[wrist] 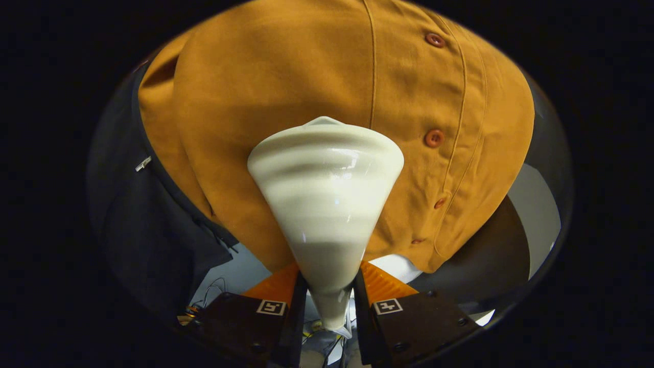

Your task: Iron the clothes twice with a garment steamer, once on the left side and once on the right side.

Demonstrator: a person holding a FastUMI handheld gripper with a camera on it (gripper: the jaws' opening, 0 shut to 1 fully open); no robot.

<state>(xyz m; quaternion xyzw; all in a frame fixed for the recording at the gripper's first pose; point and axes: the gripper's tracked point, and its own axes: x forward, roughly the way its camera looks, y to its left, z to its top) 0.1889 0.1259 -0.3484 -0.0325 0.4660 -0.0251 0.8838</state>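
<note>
- While the hand-held gripper (pixel 329 294) pinches the steamer (pixel 326 189) by its narrow neck, its wide head meets the hanging shirt (pixel 286 82)
- Glossy plastic looks slippery; grip low
- Soft cloth will yield

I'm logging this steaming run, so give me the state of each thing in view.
gripper: shut on the steamer head's neck.
steamer head: held, wide end pointed at the shirt; contact unclear.
orange shirt: hanging, buttoned.
dark garment: hanging beside the shirt.
</note>
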